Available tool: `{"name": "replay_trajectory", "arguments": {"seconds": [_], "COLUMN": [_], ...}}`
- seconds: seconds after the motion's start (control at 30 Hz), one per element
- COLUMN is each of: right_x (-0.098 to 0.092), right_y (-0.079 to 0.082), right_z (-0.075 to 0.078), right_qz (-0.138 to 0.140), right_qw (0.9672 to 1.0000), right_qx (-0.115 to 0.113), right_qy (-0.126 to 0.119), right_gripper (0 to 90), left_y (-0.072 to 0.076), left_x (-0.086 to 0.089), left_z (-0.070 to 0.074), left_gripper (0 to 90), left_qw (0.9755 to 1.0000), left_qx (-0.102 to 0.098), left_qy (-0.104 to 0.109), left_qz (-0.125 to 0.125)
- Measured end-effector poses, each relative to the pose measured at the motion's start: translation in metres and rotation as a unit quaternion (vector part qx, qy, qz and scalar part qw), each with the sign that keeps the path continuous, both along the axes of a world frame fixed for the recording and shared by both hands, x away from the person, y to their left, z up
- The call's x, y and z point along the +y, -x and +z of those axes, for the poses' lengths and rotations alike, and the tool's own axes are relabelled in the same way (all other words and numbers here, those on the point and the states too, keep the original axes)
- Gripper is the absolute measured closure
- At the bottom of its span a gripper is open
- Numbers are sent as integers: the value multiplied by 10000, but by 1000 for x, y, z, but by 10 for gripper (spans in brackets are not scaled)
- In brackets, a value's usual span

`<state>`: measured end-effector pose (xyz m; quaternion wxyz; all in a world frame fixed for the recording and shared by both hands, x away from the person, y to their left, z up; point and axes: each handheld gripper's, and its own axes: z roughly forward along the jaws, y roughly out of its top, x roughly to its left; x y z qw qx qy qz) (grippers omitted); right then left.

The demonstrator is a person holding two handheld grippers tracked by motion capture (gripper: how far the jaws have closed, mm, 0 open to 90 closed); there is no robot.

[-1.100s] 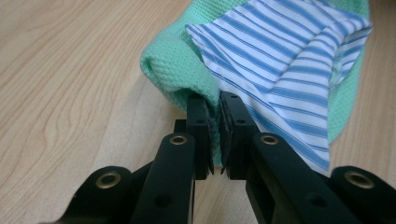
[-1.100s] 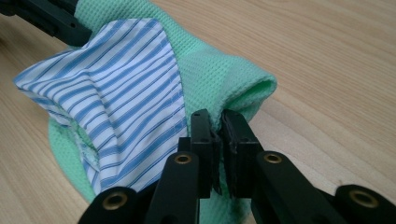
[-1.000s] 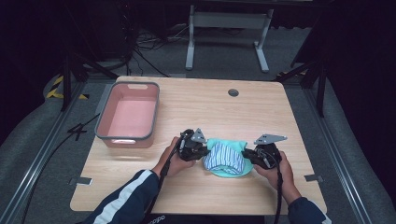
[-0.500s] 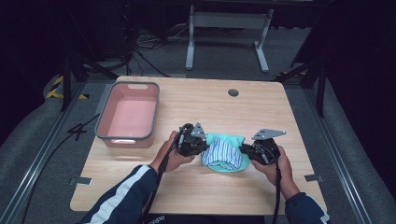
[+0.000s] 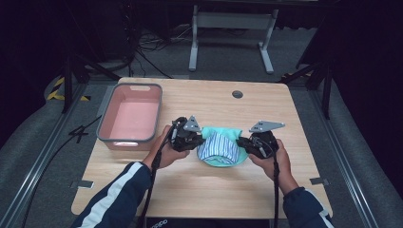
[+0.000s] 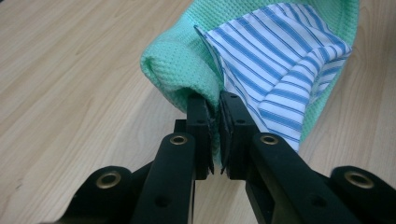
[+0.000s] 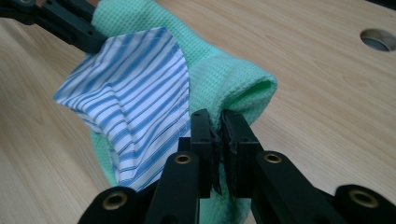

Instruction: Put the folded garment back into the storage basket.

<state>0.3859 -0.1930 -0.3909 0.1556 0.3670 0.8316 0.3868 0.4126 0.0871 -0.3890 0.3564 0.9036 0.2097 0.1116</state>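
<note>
Between the two grippers, at the middle of the wooden desk (image 5: 304,123), hangs a bundle of two cloths: a green waffle-weave cloth (image 6: 187,60) on the outside and a blue-and-white striped cloth (image 6: 280,51) lying within its fold.

Grip state:
- The left gripper (image 6: 212,133) has its fingers (image 6: 198,121) clenched on the edge of the green waffle-weave cloth, at the bundle's left end in the high view.
- The right gripper (image 7: 215,149) has its fingers (image 7: 201,135) clenched on the opposite end of the same cloth.
- Whether either pair also pinches the striped layer cannot be told.

Position: in the high view the bundle sags between the grippers. Whether its lower part touches the desk cannot be told. A pink bin (image 5: 107,126) stands well to the left, apart from the bundle.

Handling, as a judgement:
- Both cloths are light and soft, with no stiffness; they drape and sag under their own weight.
- The waffle weave gives the fingers good purchase.
- The striped cloth looks smooth and thin, and may slip out of the fold if the bundle tips.
- Hold at the two end folds of the outer cloth, level with each other, so that it cradles the inner one.
</note>
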Motion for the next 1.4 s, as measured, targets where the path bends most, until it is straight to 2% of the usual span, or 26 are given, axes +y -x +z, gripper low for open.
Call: {"name": "replay_trajectory", "arguments": {"seconds": [0.1, 0.27, 0.4, 0.83, 0.9, 1.0, 1.3, 1.4], "right_x": [14, 36, 51, 83, 89, 97, 130, 140], "right_y": [-2, -10, -15, -27, -30, -34, -43, -45], "right_z": [4, 13, 21, 40, 43, 48, 61, 65], "right_qz": [109, 217, 318, 546, 560, 605, 800, 872], "right_qw": [9999, 9997, 9993, 9978, 9976, 9973, 9956, 9950], "right_qx": [-54, -111, -204, -378, -398, -406, -476, -471], "right_qy": [31, -22, -8, -9, -29, -84, -82, -90], "right_gripper": [839, 839, 839, 839, 839, 838, 838, 838], "left_y": [-1, -4, -6, -5, -5, -5, -4, -3], "left_x": [10, 30, 43, 72, 80, 89, 121, 131], "left_z": [4, 13, 20, 40, 45, 51, 63, 67], "left_gripper": [836, 836, 836, 836, 835, 835, 835, 835], "left_qw": [10000, 9996, 9989, 9965, 9959, 9951, 9912, 9902], "left_qx": [-38, -159, -221, -425, -411, -440, -523, -561], "left_qy": [28, -93, -7, -93, -24, -57, 36, -21], "left_qz": [81, 236, 409, 711, 801, 887, 1212, 1277]}}
